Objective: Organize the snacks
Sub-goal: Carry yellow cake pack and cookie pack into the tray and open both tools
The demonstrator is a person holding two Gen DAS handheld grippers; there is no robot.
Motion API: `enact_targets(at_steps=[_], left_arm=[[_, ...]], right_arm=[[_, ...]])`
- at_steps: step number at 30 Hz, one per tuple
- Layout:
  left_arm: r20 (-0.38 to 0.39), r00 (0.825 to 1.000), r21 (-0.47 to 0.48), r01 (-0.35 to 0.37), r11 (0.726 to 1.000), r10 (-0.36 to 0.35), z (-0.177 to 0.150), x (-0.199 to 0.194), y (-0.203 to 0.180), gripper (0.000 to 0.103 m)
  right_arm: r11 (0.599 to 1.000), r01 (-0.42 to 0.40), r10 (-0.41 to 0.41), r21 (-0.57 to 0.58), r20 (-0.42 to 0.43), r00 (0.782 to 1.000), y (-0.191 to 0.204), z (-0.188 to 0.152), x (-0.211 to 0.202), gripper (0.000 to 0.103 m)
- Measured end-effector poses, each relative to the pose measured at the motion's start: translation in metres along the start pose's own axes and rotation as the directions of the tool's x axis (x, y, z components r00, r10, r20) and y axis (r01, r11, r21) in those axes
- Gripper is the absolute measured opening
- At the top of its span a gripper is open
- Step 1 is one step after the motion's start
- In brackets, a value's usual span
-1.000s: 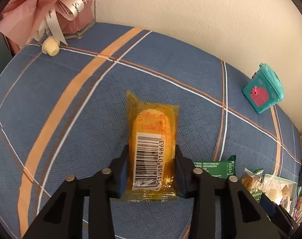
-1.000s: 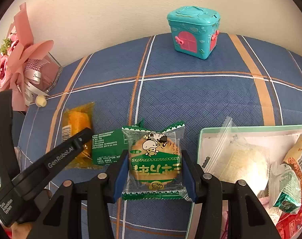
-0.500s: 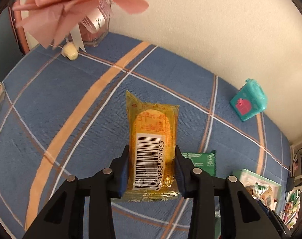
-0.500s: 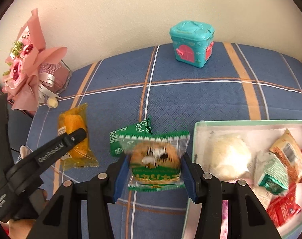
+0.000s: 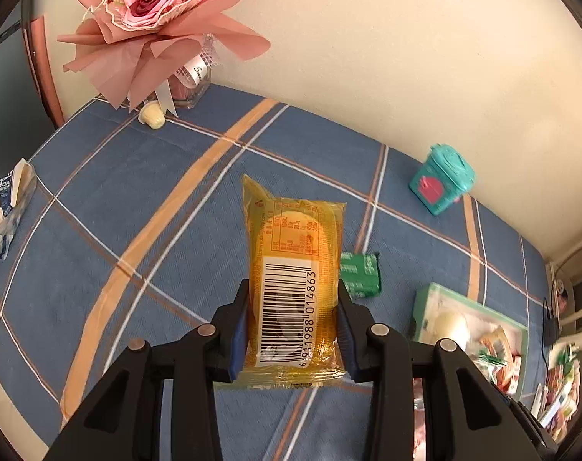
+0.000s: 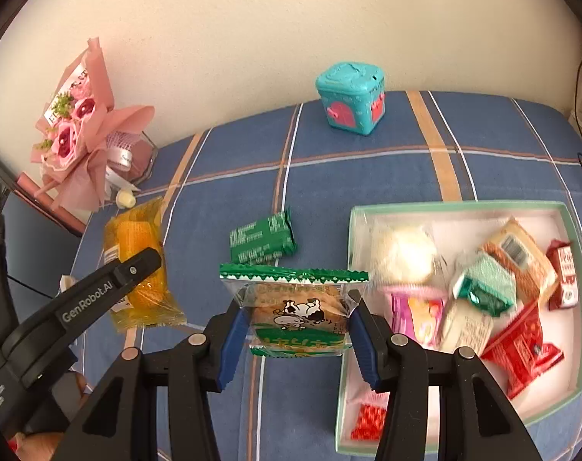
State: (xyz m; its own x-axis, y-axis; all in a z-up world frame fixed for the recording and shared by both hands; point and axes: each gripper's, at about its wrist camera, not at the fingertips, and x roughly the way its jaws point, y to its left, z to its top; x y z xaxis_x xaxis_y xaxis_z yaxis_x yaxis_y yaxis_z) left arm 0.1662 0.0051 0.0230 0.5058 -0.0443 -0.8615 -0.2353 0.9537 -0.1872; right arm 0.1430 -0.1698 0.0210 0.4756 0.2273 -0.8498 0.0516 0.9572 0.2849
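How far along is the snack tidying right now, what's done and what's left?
Done: several packets already lie in the green-rimmed box. In hand: the left gripper grips the yellow cake packet and the right gripper grips the cow-print biscuit packet, both off the cloth. Left: the green wafer packet on the tablecloth.

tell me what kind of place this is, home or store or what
Most likely a room in a home: a table under a blue plaid tablecloth against a plain wall, with a pink flower bouquet, a teal toy house and a tray of mixed snack packets.
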Motion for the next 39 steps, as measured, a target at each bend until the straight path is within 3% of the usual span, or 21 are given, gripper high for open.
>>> enact_targets(at_steps=[14,22,31,39], left_arm=[[0.019,0.999,0.071,0.040,0.997,-0.042,-0.027,-0.029,-0.035,0.041],[0.008,0.997,0.155,0.077,0.985,-0.079,-0.040,-0.033,-0.073,0.041],[-0.062,0.987,0.322,0.162,0.933,-0.150,-0.075,-0.032,-0.140,0.041],[-0.117,0.979,0.432,0.200,0.879,-0.165,-0.109,-0.026,-0.182,0.041]], right_arm=[[1.000,0.011,-0.011,0.030,-0.001,1.000,-0.019,-0.025,-0.020,0.053],[0.988,0.079,-0.082,0.133,0.019,0.996,-0.070,-0.019,-0.031,0.053],[0.944,0.153,-0.173,0.294,0.042,0.984,-0.145,-0.013,-0.056,0.053],[0.923,0.171,-0.199,0.344,0.047,0.979,-0.173,-0.011,-0.067,0.053]])
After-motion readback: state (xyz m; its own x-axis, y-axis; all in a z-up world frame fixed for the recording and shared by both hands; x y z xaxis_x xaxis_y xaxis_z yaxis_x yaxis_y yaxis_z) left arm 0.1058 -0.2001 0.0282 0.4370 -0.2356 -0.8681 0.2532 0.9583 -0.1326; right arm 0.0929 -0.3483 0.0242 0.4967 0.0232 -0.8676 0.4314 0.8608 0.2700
